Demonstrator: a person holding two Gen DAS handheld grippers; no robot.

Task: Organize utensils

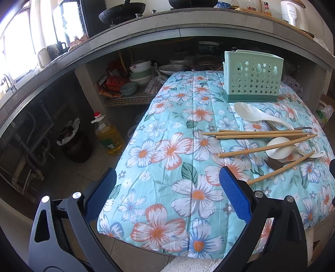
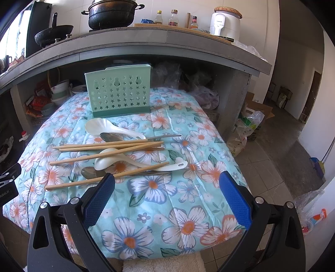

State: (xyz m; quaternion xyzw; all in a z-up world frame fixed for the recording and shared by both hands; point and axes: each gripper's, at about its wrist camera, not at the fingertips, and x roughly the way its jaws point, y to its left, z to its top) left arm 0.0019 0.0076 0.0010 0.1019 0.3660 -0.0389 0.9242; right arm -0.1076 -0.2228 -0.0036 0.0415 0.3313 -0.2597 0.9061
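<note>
The left gripper (image 1: 167, 182) hovers low over the floral quilted cloth (image 1: 167, 146), jaws spread, empty. The right gripper (image 2: 167, 184) likewise gapes beside wooden chopsticks (image 2: 108, 144), glossy white spoons (image 2: 113, 127) and metal spoons (image 2: 92, 172), before the perforated green plastic holder (image 2: 119, 92).

Two wrist cameras looked forward from the near edge of the floral cloth (image 1: 167, 146); the left sat further left; both shared the green holder (image 2: 118, 91).

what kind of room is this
Most likely a home kitchen: a black pot and wok sit on a concrete counter, with stacked bowls on the shelf beneath and a cooking-oil bottle on the floor.
</note>
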